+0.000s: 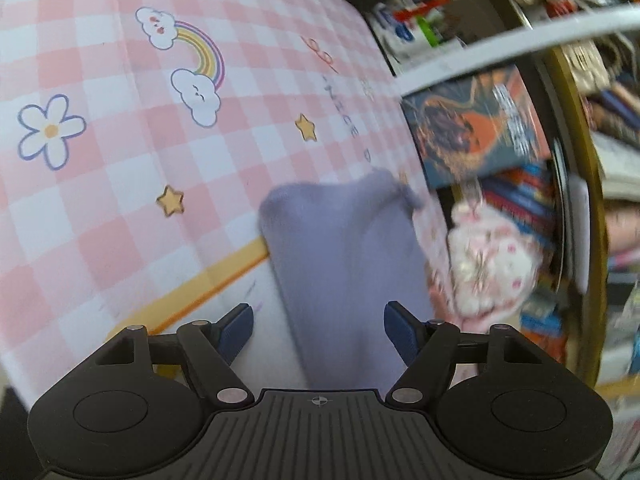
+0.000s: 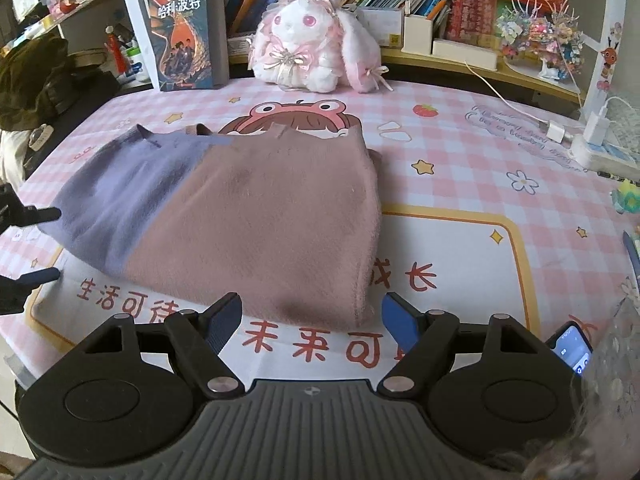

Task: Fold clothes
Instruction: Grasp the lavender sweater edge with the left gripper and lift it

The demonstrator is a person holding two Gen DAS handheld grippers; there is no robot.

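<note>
A folded fuzzy sweater lies flat on the pink checked desk mat. Its body is dusty pink and its left part is lavender. In the left wrist view only the lavender part shows, blurred, running between my fingers. My left gripper is open at the sweater's left edge; its dark fingertips show at the left of the right wrist view. My right gripper is open and empty, just in front of the sweater's near edge.
A white plush rabbit and an upright book stand at the back of the desk before a shelf of books. A power strip with a charger lies at the right. A phone lies at the near right.
</note>
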